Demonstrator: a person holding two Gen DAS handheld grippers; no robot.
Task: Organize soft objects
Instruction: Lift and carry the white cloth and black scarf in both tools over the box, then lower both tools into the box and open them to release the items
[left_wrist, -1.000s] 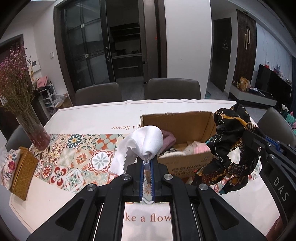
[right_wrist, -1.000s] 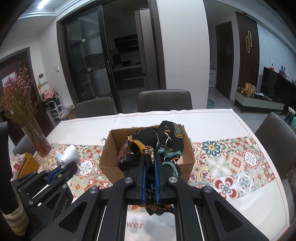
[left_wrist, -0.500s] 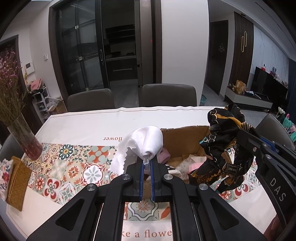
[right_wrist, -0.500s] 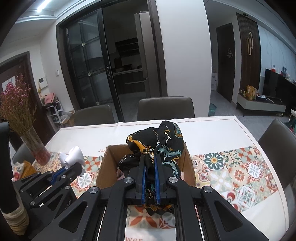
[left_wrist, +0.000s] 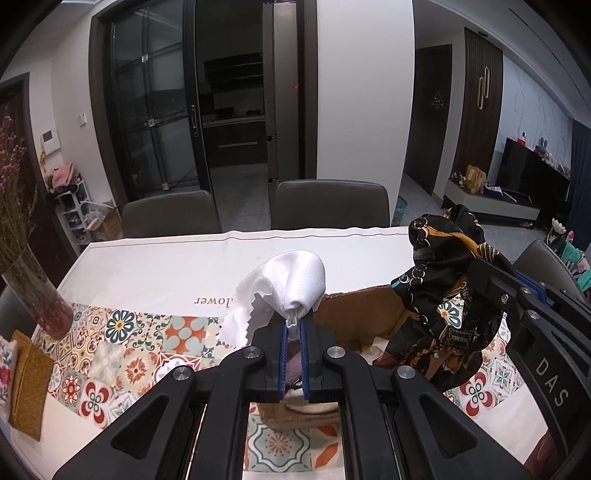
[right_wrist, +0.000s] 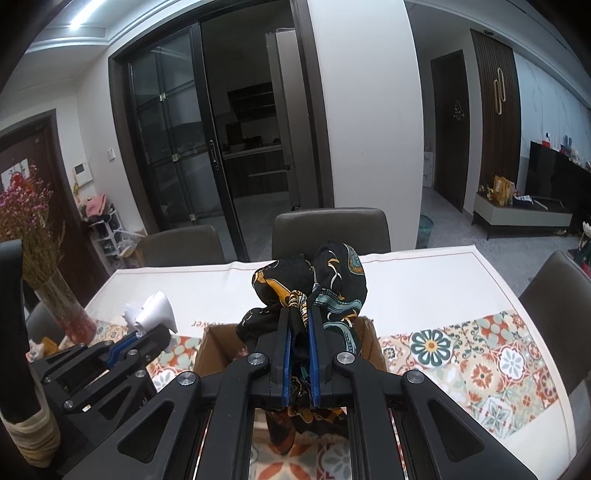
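My left gripper (left_wrist: 293, 325) is shut on a white cloth (left_wrist: 295, 280) and holds it in the air above the near left part of an open cardboard box (left_wrist: 362, 314). My right gripper (right_wrist: 298, 314) is shut on a black patterned scarf (right_wrist: 325, 280) and holds it above the same box (right_wrist: 218, 343). The scarf also shows at the right of the left wrist view (left_wrist: 443, 295); the white cloth shows at the left of the right wrist view (right_wrist: 155, 314). Pink and pale soft items lie inside the box (left_wrist: 295, 369).
The table has a white cloth with a tiled floral runner (left_wrist: 140, 343). A glass vase of dried flowers (left_wrist: 33, 295) stands at the left, with a yellow pad (left_wrist: 27, 387) beside it. Grey chairs (left_wrist: 328, 203) line the far edge.
Both grippers have risen and moved forward over the box with their cloths still held. The box now sits lower and closer under the fingers in both views.
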